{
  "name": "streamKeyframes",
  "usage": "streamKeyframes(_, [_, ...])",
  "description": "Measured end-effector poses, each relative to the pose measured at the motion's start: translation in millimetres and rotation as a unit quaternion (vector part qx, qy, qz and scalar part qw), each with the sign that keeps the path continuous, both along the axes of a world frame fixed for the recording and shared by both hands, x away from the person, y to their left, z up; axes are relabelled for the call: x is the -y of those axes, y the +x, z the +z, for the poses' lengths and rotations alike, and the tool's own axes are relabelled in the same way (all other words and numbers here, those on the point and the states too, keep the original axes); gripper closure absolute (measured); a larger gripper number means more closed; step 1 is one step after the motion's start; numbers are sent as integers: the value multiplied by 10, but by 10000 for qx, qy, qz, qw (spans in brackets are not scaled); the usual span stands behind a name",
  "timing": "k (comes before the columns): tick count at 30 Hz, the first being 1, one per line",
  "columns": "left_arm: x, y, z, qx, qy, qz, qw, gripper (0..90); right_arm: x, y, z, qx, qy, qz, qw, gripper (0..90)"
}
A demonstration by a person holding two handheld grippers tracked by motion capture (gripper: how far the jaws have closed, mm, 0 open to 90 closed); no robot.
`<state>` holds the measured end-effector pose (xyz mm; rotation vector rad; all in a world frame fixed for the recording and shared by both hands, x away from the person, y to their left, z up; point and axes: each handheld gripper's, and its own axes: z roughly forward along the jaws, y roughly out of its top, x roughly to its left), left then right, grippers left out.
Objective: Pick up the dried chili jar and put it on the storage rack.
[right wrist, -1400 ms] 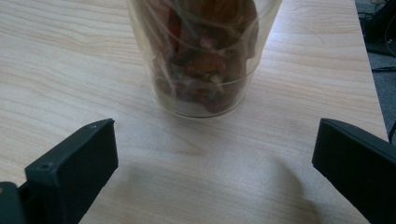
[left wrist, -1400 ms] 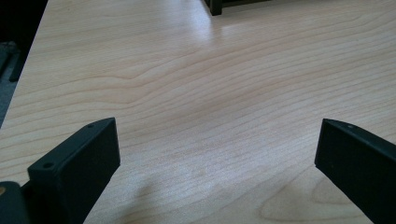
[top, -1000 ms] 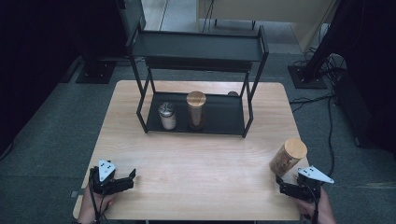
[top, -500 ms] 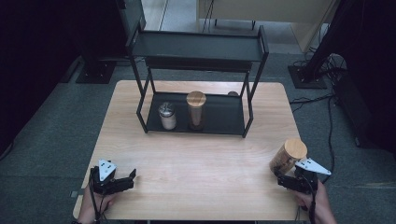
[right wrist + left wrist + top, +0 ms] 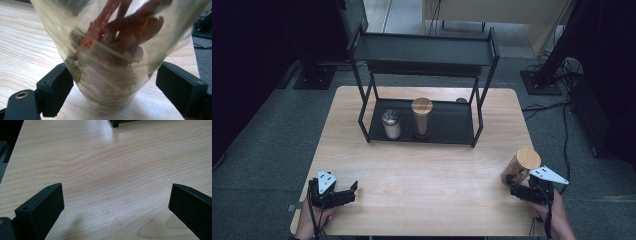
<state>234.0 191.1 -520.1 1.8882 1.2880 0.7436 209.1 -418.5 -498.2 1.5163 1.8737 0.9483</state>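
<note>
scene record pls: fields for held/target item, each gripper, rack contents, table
target item: glass jar with wooden lid, red strips inside, near table's right edge
right gripper: its jaws have just been closing around the jar base; left finger touches the glass, right one looks slightly apart
left gripper: open, nothing between fingers, low over bare wood
rack: lower shelf holds a small metal-lidded jar and a tall wooden-lidded jar
table: light wood

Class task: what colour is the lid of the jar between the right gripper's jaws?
Light wooden tan; the jar's lid shows best in the high view.
</note>
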Motion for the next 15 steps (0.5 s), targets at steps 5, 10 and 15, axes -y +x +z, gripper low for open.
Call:
streamKeyframes(5, [1,0,0,4,1,1,10000,4,12,-1,92,76,43,32,10000,153])
streamKeyframes(10, [2,-1,0,2,16,-2,10000,4,10,8,181,133,22,86,9999,155])
streamKeyframes(15, [3,-1,0,-1,17,-3,10000,4,6,32,263,165,20,119,9998,161])
